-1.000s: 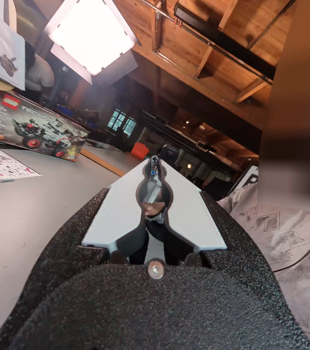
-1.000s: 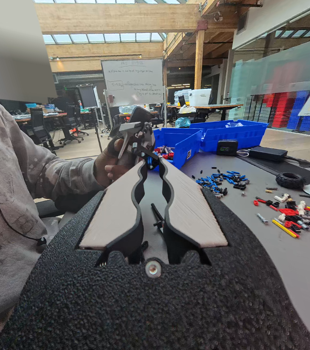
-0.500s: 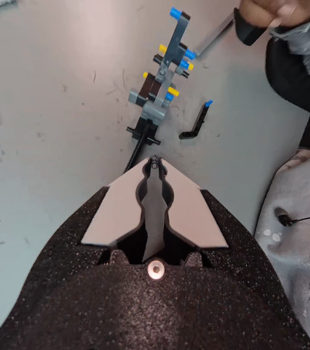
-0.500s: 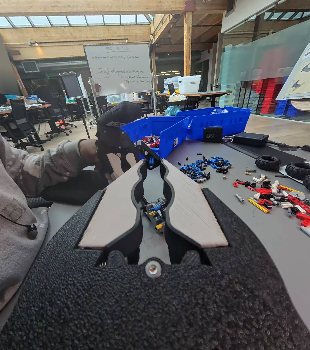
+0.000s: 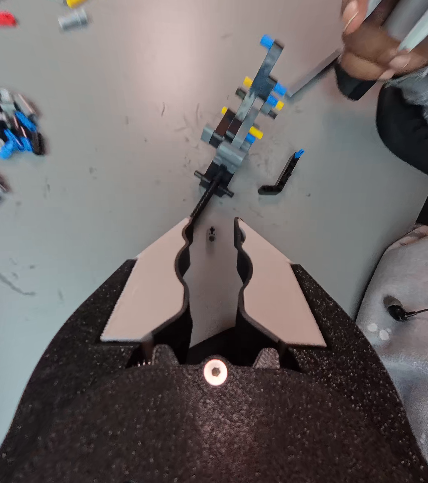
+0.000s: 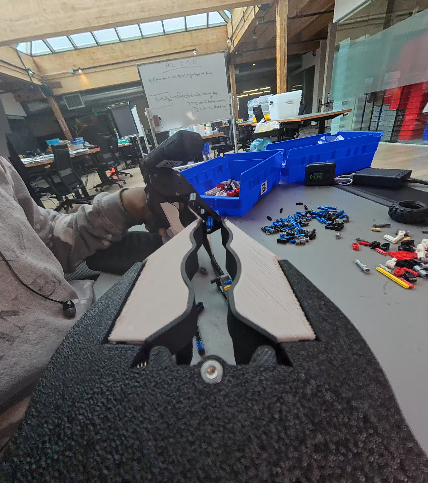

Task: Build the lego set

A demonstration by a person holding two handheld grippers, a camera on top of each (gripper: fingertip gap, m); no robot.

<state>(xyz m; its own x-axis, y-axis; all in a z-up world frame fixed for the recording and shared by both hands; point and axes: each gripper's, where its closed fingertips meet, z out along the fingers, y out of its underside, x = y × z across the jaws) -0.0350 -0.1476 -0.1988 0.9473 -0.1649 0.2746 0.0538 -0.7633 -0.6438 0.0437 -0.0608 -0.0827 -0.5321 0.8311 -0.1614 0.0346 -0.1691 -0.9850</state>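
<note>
My left gripper points down at the grey table with its jaws open. A small black pin lies on the table between its fingertips. Just ahead lies the part-built lego assembly, grey and black beams with blue and yellow pins and a black axle. A black angled beam with a blue pin lies to its right. My right gripper is shut on a black lego piece with a blue pin, held above the table. The left gripper shows beyond it, and the assembly below.
Piles of blue and black pins lie on the table, with red, yellow and white parts and black tyres to the right. Two blue bins stand behind. A person's sleeve is at the left.
My left gripper swung down from pointing at the ceiling to the table, then opened and let the small black pin go onto it. My right gripper kept its piece and shifted slightly.
</note>
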